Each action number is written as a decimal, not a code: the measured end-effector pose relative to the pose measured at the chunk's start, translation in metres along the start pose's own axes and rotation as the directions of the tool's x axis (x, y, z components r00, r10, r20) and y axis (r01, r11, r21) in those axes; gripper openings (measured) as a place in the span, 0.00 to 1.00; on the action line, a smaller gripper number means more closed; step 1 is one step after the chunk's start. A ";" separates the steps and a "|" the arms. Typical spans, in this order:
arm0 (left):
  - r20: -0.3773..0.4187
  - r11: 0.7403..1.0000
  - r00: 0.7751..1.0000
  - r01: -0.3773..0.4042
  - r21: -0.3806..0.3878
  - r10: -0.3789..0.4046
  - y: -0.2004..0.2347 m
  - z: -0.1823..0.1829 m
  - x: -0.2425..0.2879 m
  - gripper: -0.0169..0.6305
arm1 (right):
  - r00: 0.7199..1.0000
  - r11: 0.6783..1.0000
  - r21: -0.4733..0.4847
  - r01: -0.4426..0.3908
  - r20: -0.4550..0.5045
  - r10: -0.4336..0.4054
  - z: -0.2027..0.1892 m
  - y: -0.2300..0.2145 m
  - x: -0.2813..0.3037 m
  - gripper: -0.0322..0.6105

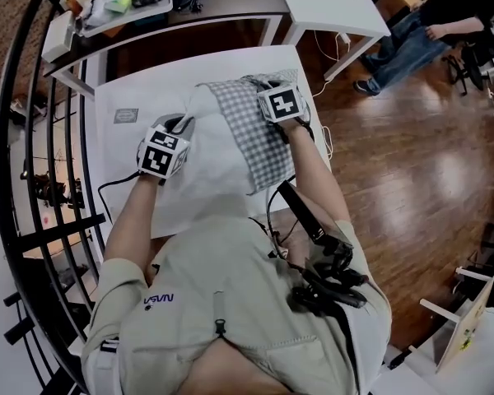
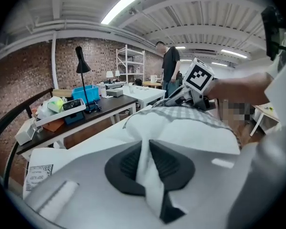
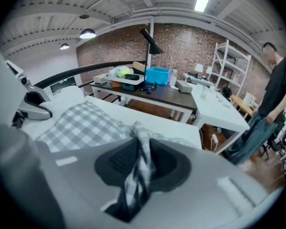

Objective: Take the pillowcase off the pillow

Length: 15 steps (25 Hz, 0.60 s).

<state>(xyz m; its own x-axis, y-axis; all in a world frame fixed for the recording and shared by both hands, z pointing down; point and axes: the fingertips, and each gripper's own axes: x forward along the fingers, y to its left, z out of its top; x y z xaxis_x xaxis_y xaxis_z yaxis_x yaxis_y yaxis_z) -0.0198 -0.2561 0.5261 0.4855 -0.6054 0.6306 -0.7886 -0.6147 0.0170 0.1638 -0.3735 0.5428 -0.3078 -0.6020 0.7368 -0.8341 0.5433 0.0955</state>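
- The pillow (image 1: 218, 159) lies in the middle of the head view on the white bench (image 1: 115, 167). Its bare white end points to the lower left of the frame.
- The checked pillowcase (image 1: 259, 134) covers only the upper right part of the pillow, so the job looks partly done.
- The left tool (image 2: 147, 162) is pressed together on a ridge of white pillow fabric, which stands up between its dark pads.
- The right tool (image 3: 140, 162) is pinching a bunched fold of the checked pillowcase near the far upper right end of the pillow. The cloth hangs down through its jaws.
- Both things look light and soft. The pillow should squash and bend rather than hold its shape, and the pillowcase is thin, limp cloth that will stretch taut before it slides.
- A thin fold could slip out of the pads under a hard tug, so a deep bite with several layers is the safer hold.
- The sensible places to hold appear to be the ones already taken: the bare pillow body on one side and the covered end of the pillowcase on the other. From there the two can be drawn apart along the pillow's length.
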 end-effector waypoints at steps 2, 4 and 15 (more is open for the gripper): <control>0.055 1.000 0.998 -0.005 -0.001 0.005 -0.004 0.010 -0.018 0.06 | 0.999 0.999 -0.007 0.037 0.038 -0.037 0.008 -0.003 -0.011 0.12; 0.118 0.999 0.993 0.002 -0.036 0.002 -0.007 0.020 -0.041 0.06 | 0.994 0.997 0.001 0.080 0.075 -0.080 0.016 -0.009 -0.023 0.10; 0.328 0.992 0.944 0.017 -0.124 0.024 -0.032 0.035 -0.138 0.06 | 0.930 0.927 0.217 0.307 0.141 -0.341 0.007 -0.099 -0.066 0.09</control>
<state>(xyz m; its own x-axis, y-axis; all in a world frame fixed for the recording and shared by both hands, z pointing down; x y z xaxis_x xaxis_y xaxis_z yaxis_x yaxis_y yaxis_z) -0.0485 -0.1701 0.4114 0.5631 -0.7525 0.3415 -0.8207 -0.5578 0.1239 0.2630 -0.3917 0.4800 -0.0666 -0.8272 0.5579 -0.9668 0.1917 0.1689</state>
